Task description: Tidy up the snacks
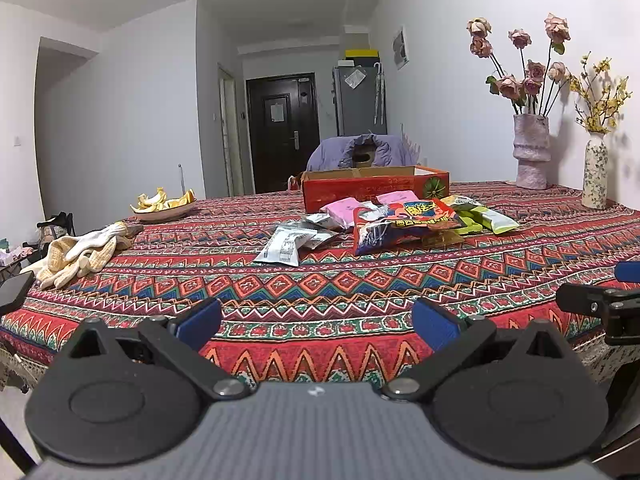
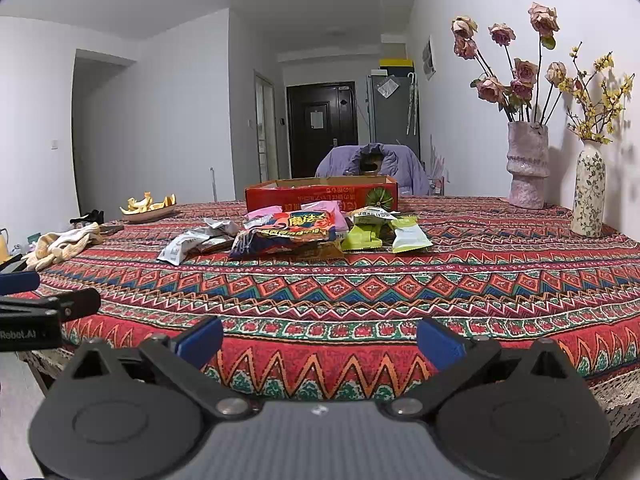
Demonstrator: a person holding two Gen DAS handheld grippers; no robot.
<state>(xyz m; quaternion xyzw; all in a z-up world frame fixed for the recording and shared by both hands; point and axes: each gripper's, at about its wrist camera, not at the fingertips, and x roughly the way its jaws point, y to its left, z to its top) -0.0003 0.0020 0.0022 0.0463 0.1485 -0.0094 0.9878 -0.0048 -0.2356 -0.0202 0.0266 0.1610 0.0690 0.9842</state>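
Snack packs [image 2: 296, 232] piled loose on tablecloth, just before red box [image 2: 320, 196].

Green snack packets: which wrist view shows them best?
Right wrist view: the green snack packets lie near centre, both fronts visible beside the big red bag. Left wrist view shows them farther right, partly behind that bag.

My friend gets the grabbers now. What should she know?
Left gripper: open, empty, at the near table edge.
Right gripper: open, empty, beside it.
Snacks: all loose in a pile mid-table. Big red bag in front, silver packs to its left, green packs to its right, pink packs behind.
Red box: open, just behind the pile; its inside is out of sight.
Done: nothing picked up yet.
Left: every snack still needs sorting, probably into the box.
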